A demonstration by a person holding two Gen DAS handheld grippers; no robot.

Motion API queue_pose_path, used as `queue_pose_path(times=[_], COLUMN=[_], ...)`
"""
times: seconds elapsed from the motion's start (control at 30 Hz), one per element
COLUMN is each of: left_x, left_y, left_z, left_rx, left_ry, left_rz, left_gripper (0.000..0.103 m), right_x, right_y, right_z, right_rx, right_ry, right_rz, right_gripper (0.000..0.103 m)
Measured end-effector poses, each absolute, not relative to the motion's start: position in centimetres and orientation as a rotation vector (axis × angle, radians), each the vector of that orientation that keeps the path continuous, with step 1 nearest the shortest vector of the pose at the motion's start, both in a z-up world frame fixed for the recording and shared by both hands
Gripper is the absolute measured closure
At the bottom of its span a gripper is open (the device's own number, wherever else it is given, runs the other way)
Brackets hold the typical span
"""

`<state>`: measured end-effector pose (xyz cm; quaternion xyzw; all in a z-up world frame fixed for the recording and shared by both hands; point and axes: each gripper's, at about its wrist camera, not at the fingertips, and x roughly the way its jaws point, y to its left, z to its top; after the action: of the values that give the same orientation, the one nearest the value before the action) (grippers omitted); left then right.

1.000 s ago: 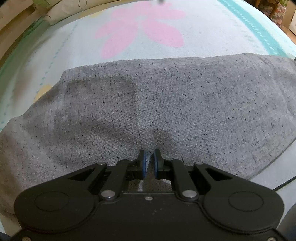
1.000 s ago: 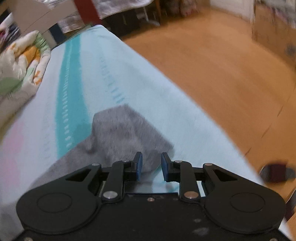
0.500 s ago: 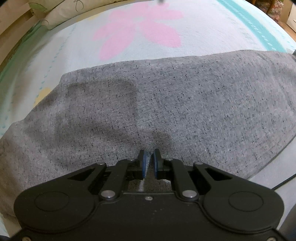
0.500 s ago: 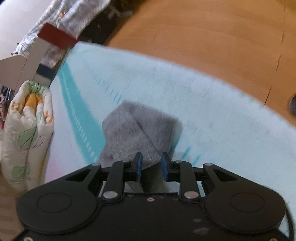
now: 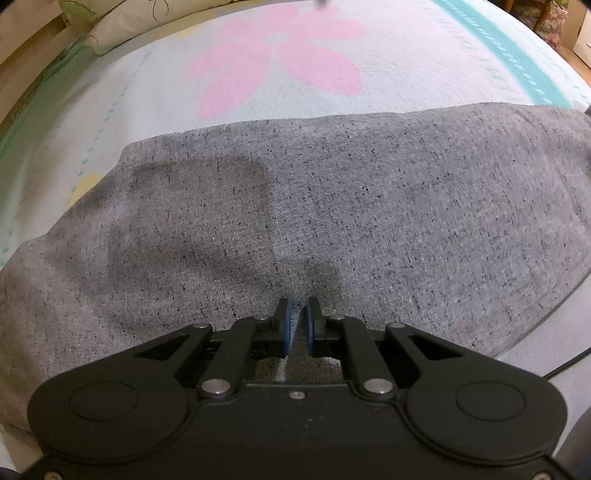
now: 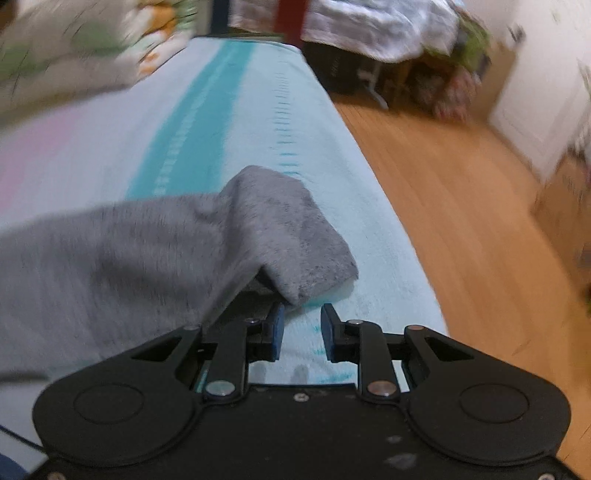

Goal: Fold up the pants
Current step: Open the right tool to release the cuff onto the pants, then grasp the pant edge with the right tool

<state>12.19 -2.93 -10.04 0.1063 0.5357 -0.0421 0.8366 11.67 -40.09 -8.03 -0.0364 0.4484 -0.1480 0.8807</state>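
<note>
The grey speckled pants (image 5: 332, 206) lie spread flat across the bed. My left gripper (image 5: 296, 328) sits low at their near edge, jaws nearly closed with grey cloth between the blue pads. In the right wrist view the pants' end (image 6: 280, 229) is folded over near the bed's right edge. My right gripper (image 6: 301, 330) is open just in front of that end, its left pad by the cloth corner and nothing between the jaws.
The bed cover (image 5: 280, 66) is pale blue with a pink flower and a teal stripe (image 6: 192, 122). A pillow (image 5: 122, 22) lies at the back left. The bed's right edge drops to a wooden floor (image 6: 461, 206) with furniture beyond.
My right gripper has swung around, opened wider and let the pants' end drop onto the bed. My left gripper has stayed put on the cloth.
</note>
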Motion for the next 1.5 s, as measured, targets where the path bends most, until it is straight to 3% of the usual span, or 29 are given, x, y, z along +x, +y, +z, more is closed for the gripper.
queue_pose_path(times=[0.23, 0.33, 0.53, 0.9, 1.13, 1.5], left_x=[12.3, 12.2, 12.6, 12.7, 12.7, 12.4], left_y=[-3.3, -3.5, -3.2, -3.5, -3.4, -3.5], left_z=[-10.1, -10.1, -10.0, -10.1, -9.9, -9.9], left_rx=[0.238, 0.242, 0.222, 0.234, 0.218, 0.228], left_ry=[1.134, 1.131, 1.144, 1.142, 1.144, 1.137], left_rz=[-0.083, -0.085, -0.089, -0.084, -0.094, -0.097], left_gripper=[0.088, 0.088, 0.088, 0.091, 0.091, 0.092], right_x=[13.6, 14.7, 16.4, 21.5, 27.4, 27.1], right_y=[-39.4, -40.5, -46.6, -47.2, -46.8, -48.5], right_z=[-8.6, -8.7, -8.5, -2.5, -5.4, -9.3], right_rx=[-0.177, -0.216, -0.234, 0.208, 0.279, 0.396], right_ry=[0.913, 0.924, 0.950, 0.938, 1.039, 1.079], right_rz=[-0.296, -0.327, -0.637, -0.362, -0.393, -0.360], right_gripper=[0.081, 0.087, 0.085, 0.078, 0.076, 0.072])
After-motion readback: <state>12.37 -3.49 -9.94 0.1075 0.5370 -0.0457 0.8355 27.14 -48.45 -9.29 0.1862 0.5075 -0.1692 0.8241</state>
